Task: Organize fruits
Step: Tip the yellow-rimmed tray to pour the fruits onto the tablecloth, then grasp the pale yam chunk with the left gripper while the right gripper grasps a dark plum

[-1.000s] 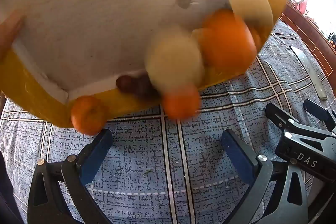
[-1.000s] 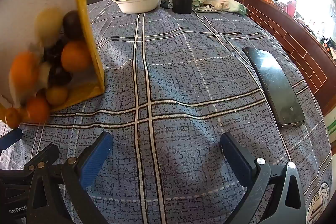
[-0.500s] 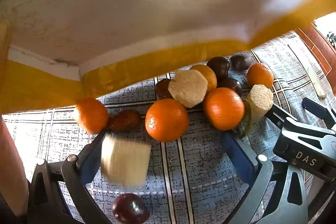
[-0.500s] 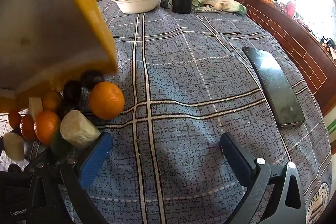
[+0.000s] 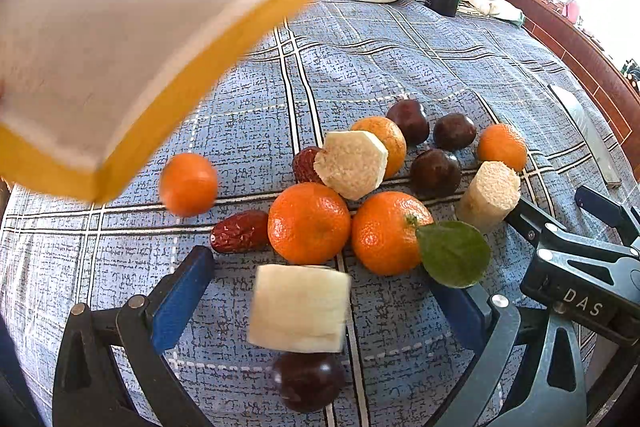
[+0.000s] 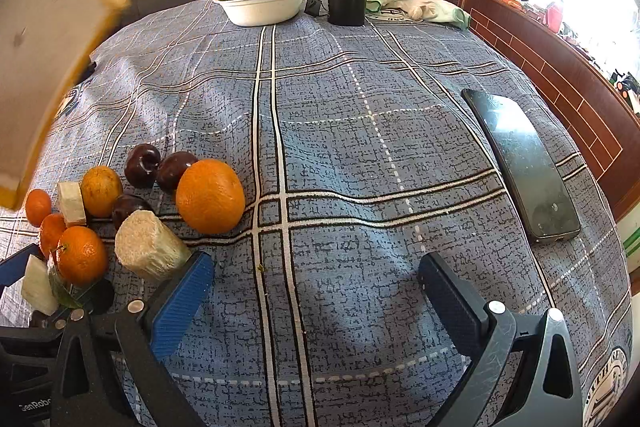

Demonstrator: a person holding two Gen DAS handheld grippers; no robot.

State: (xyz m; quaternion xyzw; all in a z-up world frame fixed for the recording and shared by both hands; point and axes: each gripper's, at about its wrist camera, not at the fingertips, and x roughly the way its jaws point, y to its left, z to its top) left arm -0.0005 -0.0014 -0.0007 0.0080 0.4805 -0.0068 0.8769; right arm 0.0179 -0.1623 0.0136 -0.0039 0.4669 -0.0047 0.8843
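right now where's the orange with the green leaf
Left wrist view, centre-right: the leafed orange lies on the cloth beside another orange, just ahead of the open left gripper.

Tangerines point(image 5: 309, 223), plums point(image 5: 435, 171), pale chunks point(image 5: 352, 163), probably sugarcane, lie scattered.

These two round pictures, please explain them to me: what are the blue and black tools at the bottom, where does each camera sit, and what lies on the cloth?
There is no robot. A person holds a two-finger gripper in each hand, and a fisheye camera on each one looks forward along its fingers, so the pictures curve. One picture is from the left gripper, the other from the right gripper. Both stand open and hold nothing. On the blue checked tablecloth lies a scatter of fruit: oranges, dark plums, red dates and pale cut chunks. A white and yellow box hangs tilted above them. Farther off are a bowl of greens and a dark phone.
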